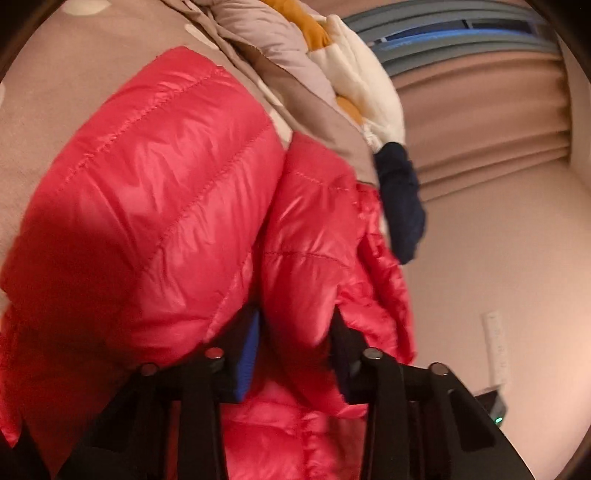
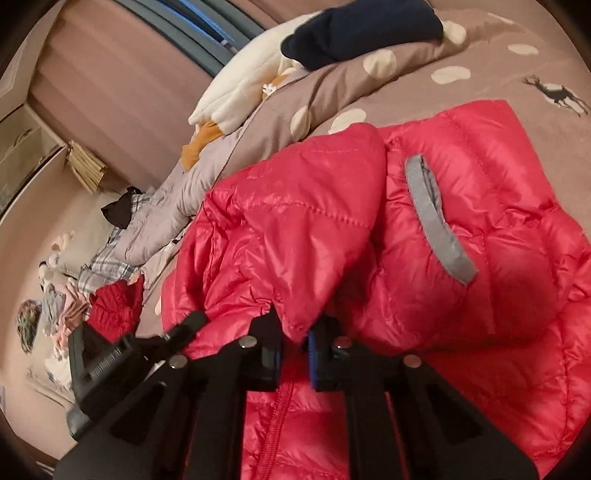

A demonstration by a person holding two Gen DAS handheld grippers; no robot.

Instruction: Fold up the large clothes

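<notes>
A shiny red quilted puffer jacket (image 1: 166, 177) lies on a brown bedspread with pale dots (image 1: 74, 66). My left gripper (image 1: 295, 332) is shut on a puffy fold of the jacket, which bulges between and over the black fingers. In the right wrist view the same jacket (image 2: 461, 280) shows a grey pocket trim (image 2: 432, 218) and a zipper (image 2: 280, 417). My right gripper (image 2: 295, 325) is shut on a fold of the jacket's edge. The left gripper also shows in the right wrist view (image 2: 110, 358), at the lower left.
At the bed's far side lie a grey padded garment (image 2: 162, 218), a white fleece (image 2: 236, 88), a navy garment (image 2: 362, 26) and an orange piece (image 2: 203, 140). More clothes (image 2: 66, 306) are piled on the floor. A pleated curtain (image 1: 480, 122) hangs behind.
</notes>
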